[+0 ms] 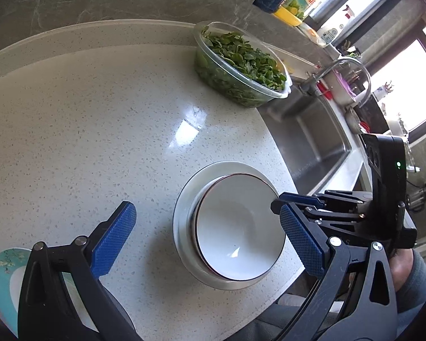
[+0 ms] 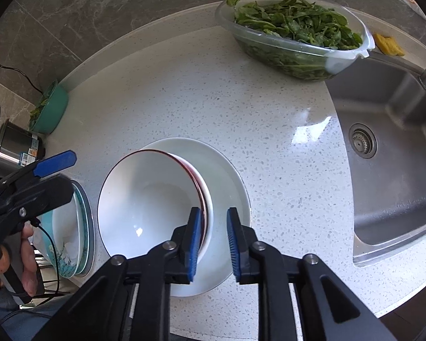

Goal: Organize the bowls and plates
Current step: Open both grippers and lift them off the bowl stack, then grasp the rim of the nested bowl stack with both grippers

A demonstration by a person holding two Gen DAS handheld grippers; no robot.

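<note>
Greens in a teal tub [image 2: 49,108] sit far left by the wall, we note, with a floral plate stack [image 2: 71,244] nearer at the counter edge. Our left gripper [image 1: 204,236] hangs spread wide above the counter [image 1: 99,130]. At centre, white bowls [image 2: 144,201] nest on a white plate [image 2: 227,176]; our right gripper [image 2: 211,241] straddles their rim, narrowly parted. Far right stand a glass bowl of leaves [image 2: 292,31] and the sink [image 2: 397,153].
</note>
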